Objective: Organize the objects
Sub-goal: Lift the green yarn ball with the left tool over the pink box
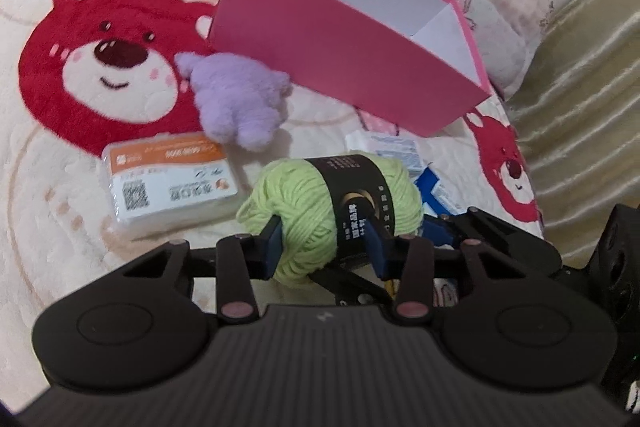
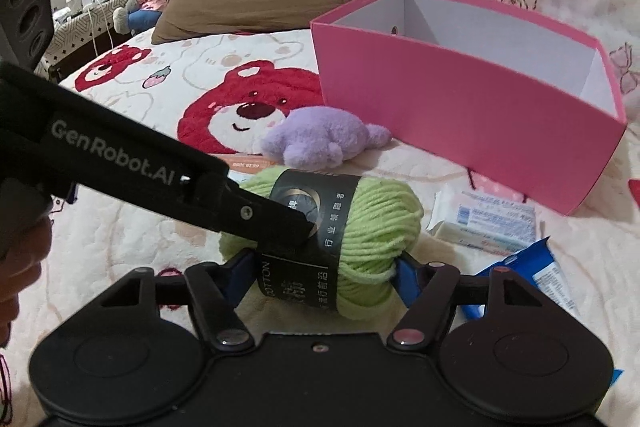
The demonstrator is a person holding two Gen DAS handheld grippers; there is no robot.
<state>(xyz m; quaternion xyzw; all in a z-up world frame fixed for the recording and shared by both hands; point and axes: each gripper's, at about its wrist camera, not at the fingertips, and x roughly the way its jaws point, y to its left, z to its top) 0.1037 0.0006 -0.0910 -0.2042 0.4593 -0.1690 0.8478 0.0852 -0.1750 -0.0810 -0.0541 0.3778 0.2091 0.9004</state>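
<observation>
The green yarn ball [image 1: 332, 211] looked light and squashy — left gripper [image 1: 326, 243] clamped it mid-band, right gripper [image 2: 320, 271] pressed its ends.

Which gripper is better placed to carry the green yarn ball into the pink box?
Left, probably. The left gripper pinches the yarn ball, its pads denting it, with the open pink box just ahead. The right gripper flanks the ball's ends; whether it presses is unclear.
</observation>
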